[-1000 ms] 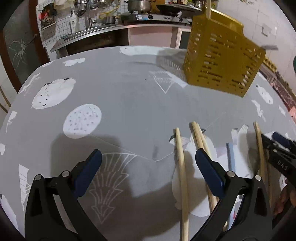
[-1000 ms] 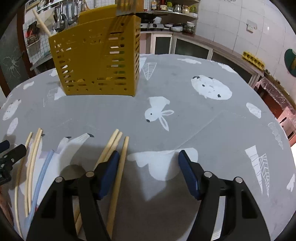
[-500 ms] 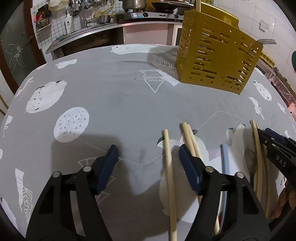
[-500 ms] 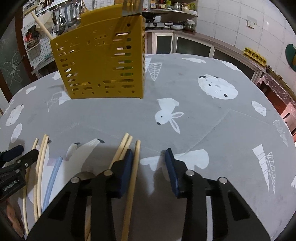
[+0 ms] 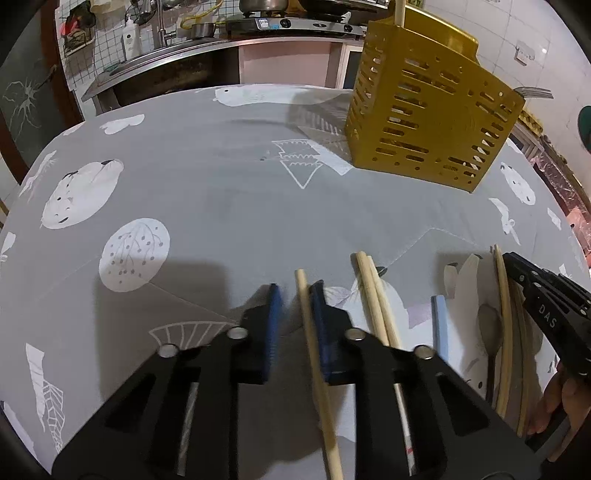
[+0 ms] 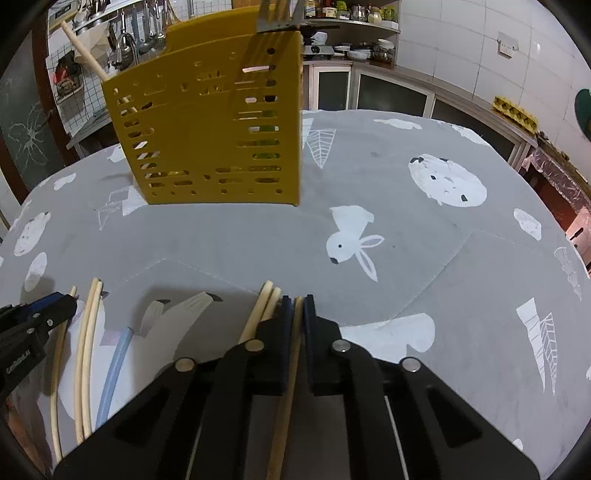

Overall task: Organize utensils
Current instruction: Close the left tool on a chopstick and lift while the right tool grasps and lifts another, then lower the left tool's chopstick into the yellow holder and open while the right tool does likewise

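A yellow slotted utensil holder (image 5: 428,122) stands at the far side of the table; it also shows in the right wrist view (image 6: 210,125), with a wooden stick and a fork in it. Several wooden chopsticks lie on the grey cloth. My left gripper (image 5: 295,295) has its jaws close around one chopstick (image 5: 314,354), with a small gap on the left side. My right gripper (image 6: 295,301) is shut on another chopstick (image 6: 286,391). A pair of chopsticks (image 5: 376,299) lies just right of the left gripper. A pale blue stick (image 6: 114,369) and a spoon (image 5: 489,325) lie between the grippers.
The table carries a grey cloth (image 6: 443,258) with white animal and leaf prints. A kitchen counter with a stove and pots (image 5: 258,22) runs behind it. More thin chopsticks (image 6: 86,354) lie by the left gripper's tip in the right wrist view.
Both grippers have narrowed from wide open. The right one has closed on a chopstick; the left one has closed in around another chopstick. Both moved slightly forward.
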### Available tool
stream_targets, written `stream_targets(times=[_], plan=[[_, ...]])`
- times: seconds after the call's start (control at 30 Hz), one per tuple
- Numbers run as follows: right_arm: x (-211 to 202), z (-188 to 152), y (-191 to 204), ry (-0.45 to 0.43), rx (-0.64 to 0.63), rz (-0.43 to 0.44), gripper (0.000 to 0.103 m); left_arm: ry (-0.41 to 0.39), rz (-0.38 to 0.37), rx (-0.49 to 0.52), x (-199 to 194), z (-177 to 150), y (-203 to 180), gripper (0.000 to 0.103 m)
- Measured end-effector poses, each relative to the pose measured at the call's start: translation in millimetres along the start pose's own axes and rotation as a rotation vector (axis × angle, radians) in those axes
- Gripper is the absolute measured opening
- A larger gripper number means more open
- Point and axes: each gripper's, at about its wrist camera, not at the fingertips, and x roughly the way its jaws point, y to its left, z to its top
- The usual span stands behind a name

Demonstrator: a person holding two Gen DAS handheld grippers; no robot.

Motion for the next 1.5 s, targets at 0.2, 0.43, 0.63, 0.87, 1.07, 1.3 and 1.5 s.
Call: stream_targets(times=[0.2,0.43,0.63,0.87,1.07,1.3,1.5], plan=[[-10.1,-1.1,-10.5,-0.021,0.023,0.018,0.006,-0.025,-0.015,-0.001,-7.4,-3.6,0.9,0.005],[-37.7,2.4,-19.2,-0.098,0.049,0.045,0.005,-0.110,-0.011,-0.010,-35.0,-7.1,8.8,0.005],[-71.4,5.4,-21.1,-0.193,0.052,0.063,0.005,-0.229,-0.016,-0.017,-71.5,-7.6,10.8,0.005],[-110.5,4.9,-25.8,-0.312,0.050,0.086,0.005,-0.373,-0.028,0.013,-113.5,-15.2,-3.4,0.004],[-140.5,0.5,-29.0,-0.413,0.047,0.088,0.005,-0.456,-0.042,0.024,-144.1,-21.3,-11.7,0.004],[-174.3,-11.6,-25.3,-0.543,0.018,0.073,0.005,-0.571,-0.018,0.040,-172.8,-32.4,-15.0,0.004],[-192.7,-13.7,-26.0,-0.601,0.016,0.075,0.005,-0.610,-0.025,0.040,-184.0,-35.3,-14.1,0.004]])
